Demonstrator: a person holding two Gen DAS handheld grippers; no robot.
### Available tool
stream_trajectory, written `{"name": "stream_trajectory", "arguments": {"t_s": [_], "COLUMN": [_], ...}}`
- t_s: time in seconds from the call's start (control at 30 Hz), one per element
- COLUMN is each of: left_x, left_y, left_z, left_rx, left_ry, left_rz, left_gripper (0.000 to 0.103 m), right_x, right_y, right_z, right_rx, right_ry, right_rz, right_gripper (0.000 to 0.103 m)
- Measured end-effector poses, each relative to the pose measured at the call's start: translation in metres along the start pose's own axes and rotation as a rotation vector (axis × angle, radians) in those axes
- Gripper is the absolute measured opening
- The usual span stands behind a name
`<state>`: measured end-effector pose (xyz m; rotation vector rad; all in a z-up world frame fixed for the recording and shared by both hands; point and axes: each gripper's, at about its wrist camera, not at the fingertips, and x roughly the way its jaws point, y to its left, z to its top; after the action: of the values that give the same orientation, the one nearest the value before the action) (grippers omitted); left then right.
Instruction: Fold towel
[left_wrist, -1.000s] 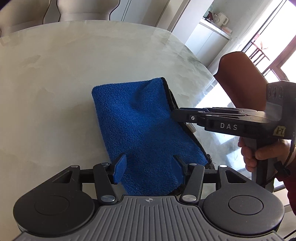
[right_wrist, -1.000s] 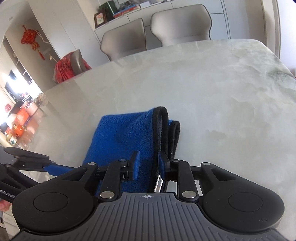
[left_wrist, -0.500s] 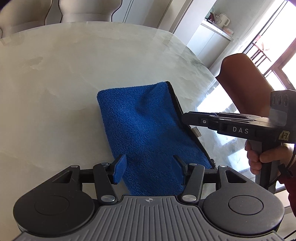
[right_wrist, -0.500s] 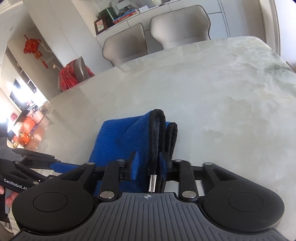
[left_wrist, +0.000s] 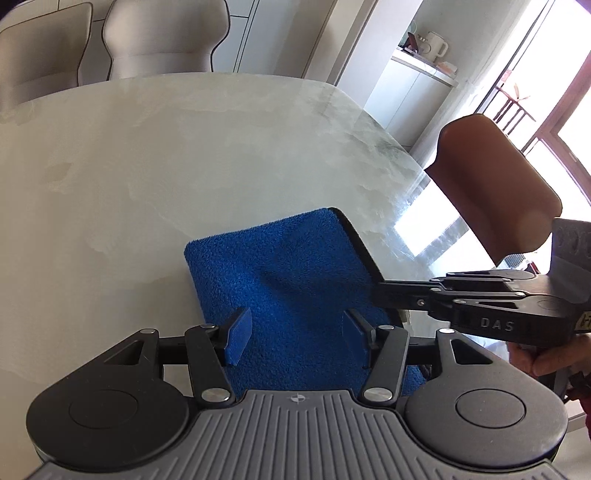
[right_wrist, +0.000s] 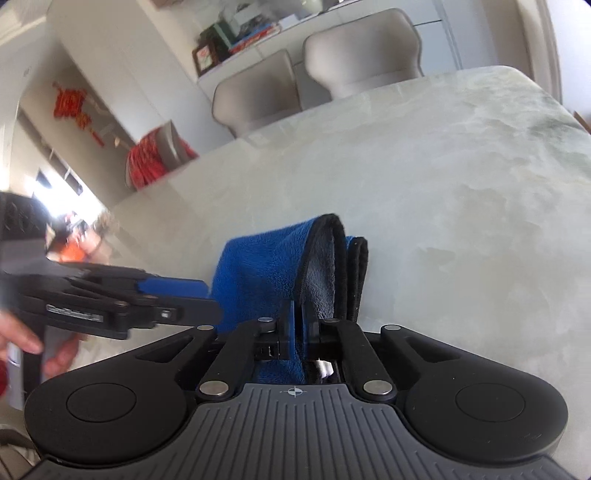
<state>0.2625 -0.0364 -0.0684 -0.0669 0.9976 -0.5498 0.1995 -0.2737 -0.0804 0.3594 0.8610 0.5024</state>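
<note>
Blue-padded fingers of the left gripper are spread wide apart above the towel, nothing held between them. The right gripper is clamped shut on the towel's black-trimmed edge. The blue terry towel is folded into a stacked rectangle, grey lining exposed at the lifted hem. It is laid on the marble table near the right-hand edge, its long axis directed toward the far edge.
</note>
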Motion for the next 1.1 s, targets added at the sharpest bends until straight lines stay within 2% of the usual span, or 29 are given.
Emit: {"name": "stream_trajectory", "arguments": {"t_s": [0.17,0.27,0.37,0.4,0.53,0.7,0.9,0.97,1.0,1.1], "left_x": [0.013,0.022,0.027,0.027,0.027,0.03,0.03,0.03,0.03,0.029], "left_y": [-0.001,-0.003,-0.002,0.0,0.005,0.003,0.003,0.005,0.005,0.004], "left_z": [0.011,0.015,0.016,0.015,0.012,0.009,0.007,0.006,0.006,0.006], "left_rx": [0.026,0.06,0.085,0.081,0.075,0.08,0.078,0.075,0.073,0.077], "left_ry": [-0.006,-0.007,0.013,0.012,0.007,0.005,0.002,0.002,0.002,0.004], "left_rz": [-0.012,-0.001,0.056,0.052,0.041,0.04,0.033,0.031,0.03,0.029], "left_gripper": [0.058,0.058,0.058,0.058,0.058,0.061,0.063,0.063,0.063,0.063], "right_x": [-0.005,0.0,0.005,0.007,0.023,0.056,0.077,0.075,0.072,0.054], "right_y": [-0.01,-0.012,-0.012,-0.011,-0.008,-0.008,-0.016,-0.015,-0.014,-0.008], "right_z": [-0.012,-0.009,0.006,0.012,0.036,0.056,0.059,0.057,0.056,0.054], "right_rx": [0.051,0.046,0.025,0.009,-0.066,-0.15,-0.126,-0.129,-0.127,-0.103], "right_ry": [0.028,0.033,0.002,-0.017,-0.057,-0.028,0.028,0.023,0.018,-0.006], "right_rz": [-0.04,-0.027,-0.016,-0.018,-0.015,-0.024,-0.009,-0.012,-0.012,0.007], "right_gripper": [0.005,0.011,0.027,0.032,0.032,0.034,0.034,0.026,0.012,0.011]}}
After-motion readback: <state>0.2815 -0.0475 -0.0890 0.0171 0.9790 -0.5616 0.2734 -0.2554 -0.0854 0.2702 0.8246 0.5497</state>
